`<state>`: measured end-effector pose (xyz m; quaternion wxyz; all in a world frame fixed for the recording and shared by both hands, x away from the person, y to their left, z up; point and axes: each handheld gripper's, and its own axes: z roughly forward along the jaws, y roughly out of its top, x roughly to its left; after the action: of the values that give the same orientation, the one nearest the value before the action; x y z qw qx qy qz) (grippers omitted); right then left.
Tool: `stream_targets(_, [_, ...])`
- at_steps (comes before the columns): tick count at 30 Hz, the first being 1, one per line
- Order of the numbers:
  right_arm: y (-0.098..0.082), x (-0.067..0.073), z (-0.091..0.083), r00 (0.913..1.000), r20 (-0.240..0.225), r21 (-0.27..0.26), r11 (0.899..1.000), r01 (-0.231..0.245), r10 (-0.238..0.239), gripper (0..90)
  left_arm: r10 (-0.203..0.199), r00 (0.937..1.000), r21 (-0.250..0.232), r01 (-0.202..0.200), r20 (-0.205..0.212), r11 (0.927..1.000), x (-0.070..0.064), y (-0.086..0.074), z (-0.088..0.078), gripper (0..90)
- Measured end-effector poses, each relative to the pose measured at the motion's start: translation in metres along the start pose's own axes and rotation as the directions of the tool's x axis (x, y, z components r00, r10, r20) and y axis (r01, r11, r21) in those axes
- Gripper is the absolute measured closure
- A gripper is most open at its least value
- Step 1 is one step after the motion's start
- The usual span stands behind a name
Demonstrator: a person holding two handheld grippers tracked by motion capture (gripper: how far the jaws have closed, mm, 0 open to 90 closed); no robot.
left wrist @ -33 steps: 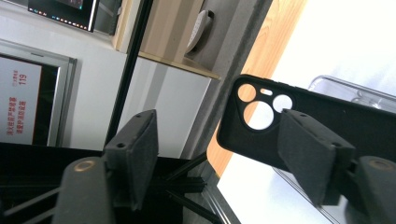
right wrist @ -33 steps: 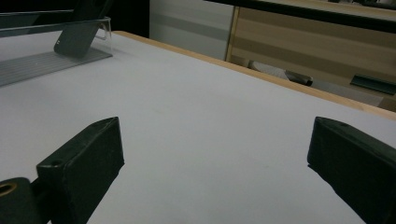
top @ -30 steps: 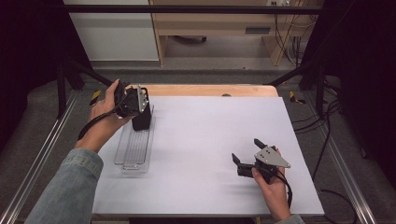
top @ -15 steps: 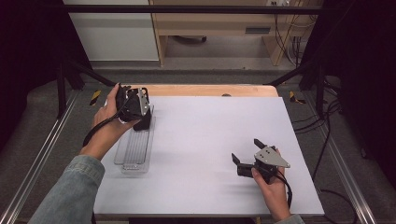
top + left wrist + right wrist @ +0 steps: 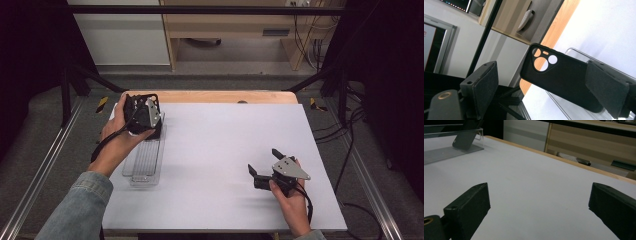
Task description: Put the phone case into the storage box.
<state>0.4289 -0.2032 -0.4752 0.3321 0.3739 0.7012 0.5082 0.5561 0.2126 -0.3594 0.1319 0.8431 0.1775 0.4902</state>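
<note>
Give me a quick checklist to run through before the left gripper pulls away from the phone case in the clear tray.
1. Left gripper jaws apart: ok. They have just been opening; the phone case is between them, a wide gap at the left pad.
2. Right pad off the case: cannot tell, it overlaps the case's lower end.
3. Case in the clear tray: ok, it leans tilted against the tray's far end.
4. Case stable when released: cannot tell.
5. Right gripper out of the way: ok, open over bare white table, apart from the tray.
6. Cable clear of the tray: ok, it trails along the forearm.
</note>
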Motion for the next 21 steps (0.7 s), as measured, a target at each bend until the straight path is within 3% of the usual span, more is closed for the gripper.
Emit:
stream_targets(16, [0.000,0.000,0.000,1.0000,0.001,-0.001,1.000,0.002,-0.002,3.8,0.015,0.9998,-0.046,-0.015,-0.010,0.9988,-0.011,0.003,-0.015,9.4])
stream_targets(21, [0.000,0.000,0.000,1.0000,0.001,-0.001,1.000,0.001,-0.001,3.8,-0.006,1.0000,-0.058,0.006,-0.005,0.9983,-0.014,0.002,-0.021,9.4])
